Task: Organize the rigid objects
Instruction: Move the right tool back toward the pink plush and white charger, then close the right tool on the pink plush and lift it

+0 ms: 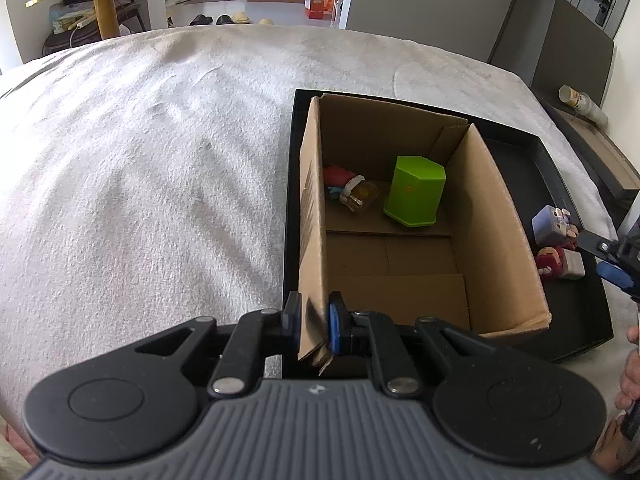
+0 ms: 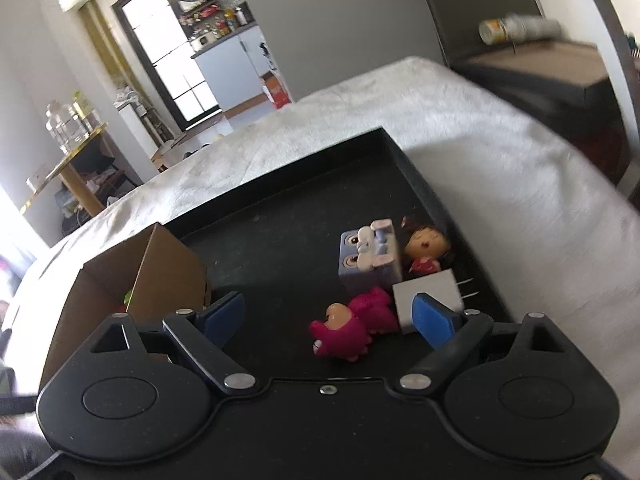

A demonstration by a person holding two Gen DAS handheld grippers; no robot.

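Note:
My left gripper (image 1: pixel 314 322) is shut on the near corner of the cardboard box (image 1: pixel 492 224), which stands in a black tray (image 1: pixel 576 300). Inside the box sit a green hexagonal container (image 1: pixel 416 194) and a small figurine with a yellow jar (image 1: pixel 352 190). My right gripper (image 2: pixel 328 318) stands open low over the tray (image 2: pixel 280 208), with a pink bear toy (image 2: pixel 354 324) lying between its fingers, untouched. Just beyond are a white charger plug (image 2: pixel 428 290), a blue block toy with eyes (image 2: pixel 368 260) and a girl doll (image 2: pixel 426 250). The box's corner (image 2: pixel 160 276) is at the left.
The tray rests on a white fluffy blanket (image 1: pixel 140 152) that covers the bed. A dark bedside shelf (image 1: pixel 592 140) with a tipped can stands beyond the tray's right side. A person's hand (image 1: pixel 630 376) shows at the right edge of the left wrist view.

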